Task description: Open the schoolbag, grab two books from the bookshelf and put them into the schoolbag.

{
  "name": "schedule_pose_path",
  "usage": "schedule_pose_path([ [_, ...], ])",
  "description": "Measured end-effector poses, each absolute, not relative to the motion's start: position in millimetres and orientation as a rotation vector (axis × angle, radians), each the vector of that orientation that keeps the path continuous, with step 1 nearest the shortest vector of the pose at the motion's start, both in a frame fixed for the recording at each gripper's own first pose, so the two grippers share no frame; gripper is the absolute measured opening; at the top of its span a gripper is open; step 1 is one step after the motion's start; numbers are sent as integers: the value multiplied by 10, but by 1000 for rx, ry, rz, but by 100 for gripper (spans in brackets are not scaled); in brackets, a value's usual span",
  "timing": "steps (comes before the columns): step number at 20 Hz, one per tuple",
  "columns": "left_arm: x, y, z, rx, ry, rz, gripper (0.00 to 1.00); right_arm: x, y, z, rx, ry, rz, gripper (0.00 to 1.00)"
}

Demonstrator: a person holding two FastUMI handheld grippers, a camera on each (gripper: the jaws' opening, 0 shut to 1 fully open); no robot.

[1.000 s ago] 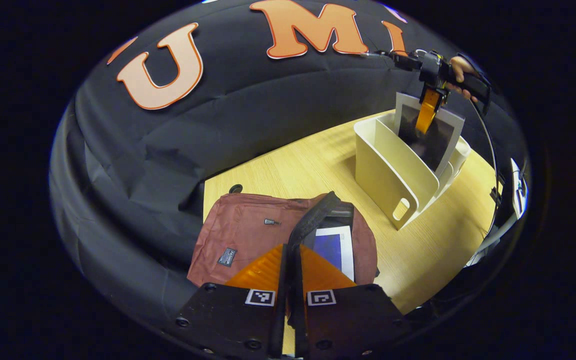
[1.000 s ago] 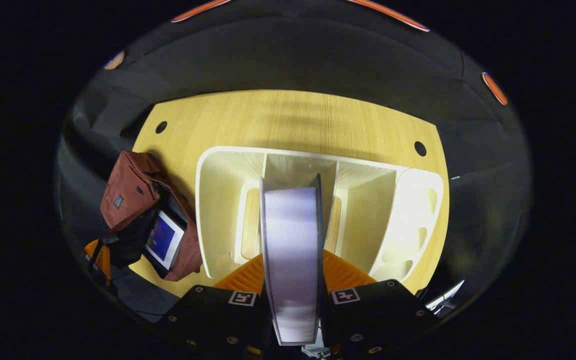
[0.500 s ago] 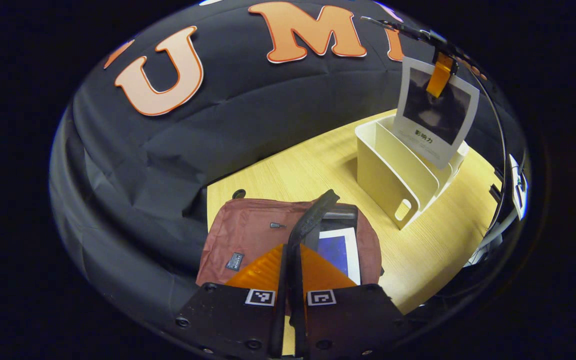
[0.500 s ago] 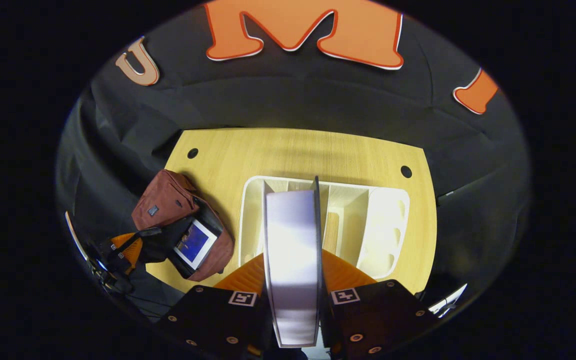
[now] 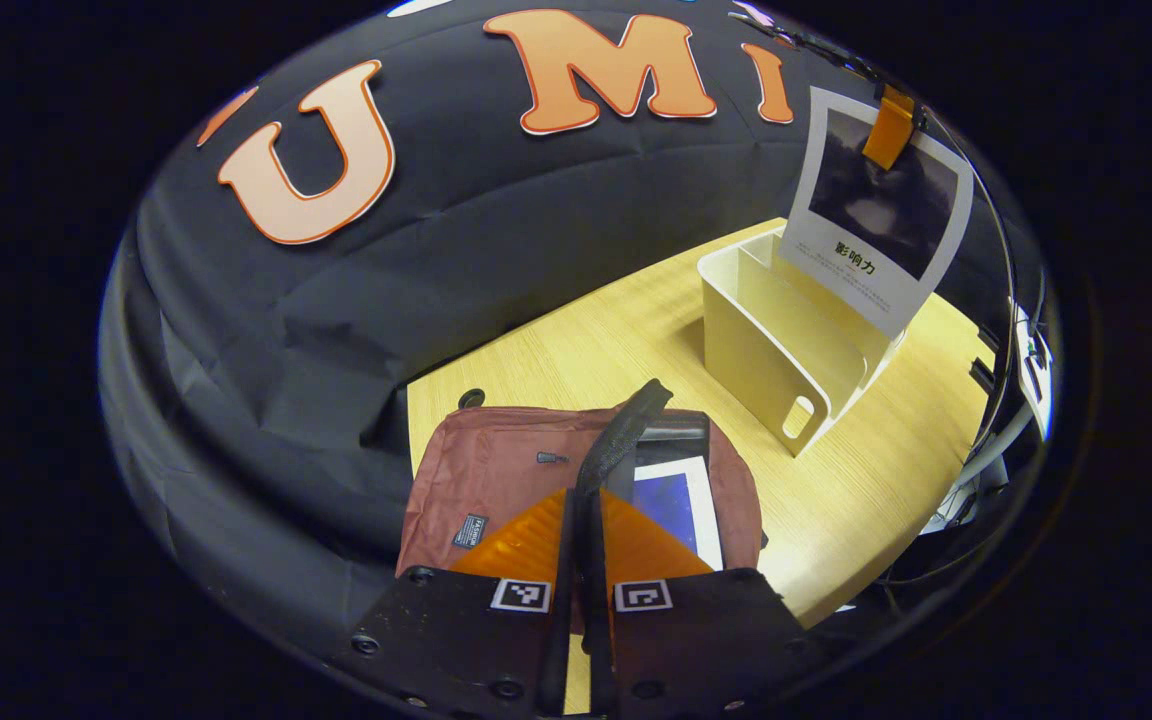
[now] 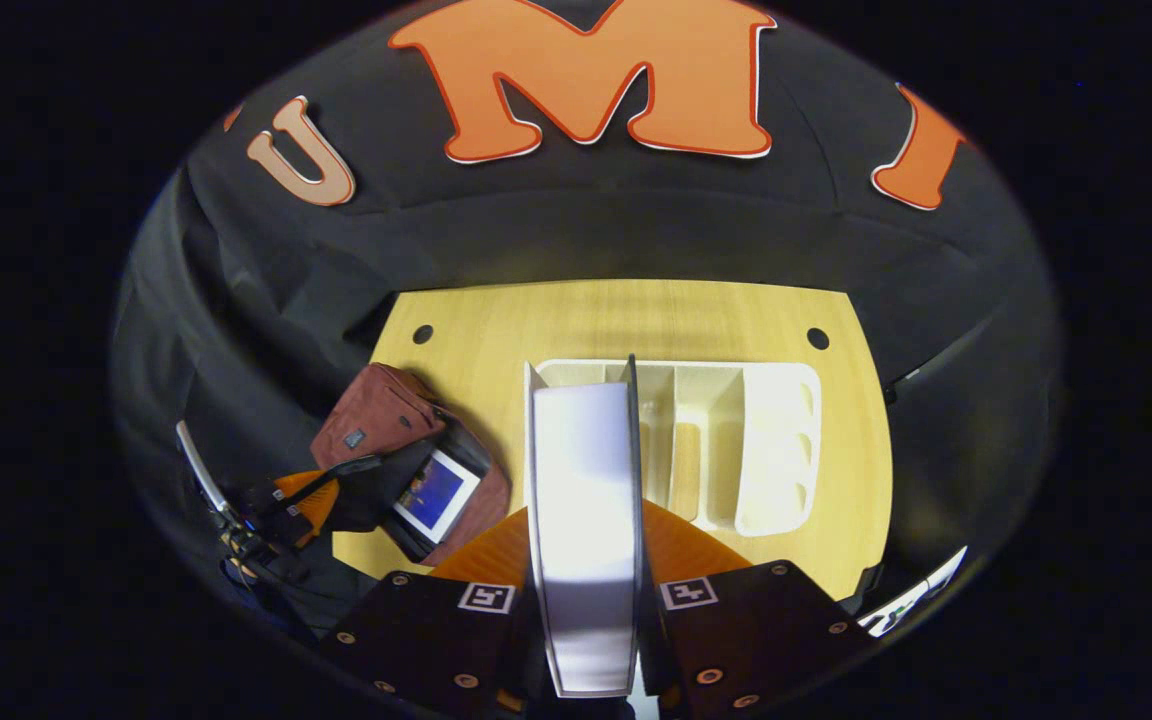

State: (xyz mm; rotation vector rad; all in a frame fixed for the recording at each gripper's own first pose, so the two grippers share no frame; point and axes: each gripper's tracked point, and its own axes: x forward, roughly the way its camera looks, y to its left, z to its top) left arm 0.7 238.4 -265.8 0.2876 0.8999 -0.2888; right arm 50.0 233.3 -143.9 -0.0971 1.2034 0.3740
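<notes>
Two tongs: right tongs (image 6: 586, 560) clamp book (image 6: 584, 520) above bookshelf (image 6: 736, 450); left tongs (image 5: 586, 545) pinch schoolbag strap (image 5: 621, 440); wood table (image 5: 586, 350).

Maroon schoolbag (image 5: 496, 470) with black strap (image 5: 621, 430), blue white-bordered book (image 5: 676, 500) inside. Cream bookshelf (image 5: 776, 340), pale wood table (image 5: 586, 350). My right tongs' book (image 5: 881, 220): dark cover, white border.

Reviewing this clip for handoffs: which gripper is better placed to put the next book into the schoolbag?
Right. The right gripper is shut on the second book, held above the bookshelf. The left gripper is pinching the strap, holding the schoolbag open.
</notes>
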Motion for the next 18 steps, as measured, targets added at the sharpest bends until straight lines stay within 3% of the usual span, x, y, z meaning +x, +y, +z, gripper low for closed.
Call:
schedule_pose_path([
  [6, 46, 2433, -2649, 282, 918, -305, 9, 127, 2830, -1652, 80, 1240, 454, 38],
  [18, 54, 2477, -2531, 244, 930, -323, 9, -395, 3679, -2534, 424, 1332, 465, 37],
])
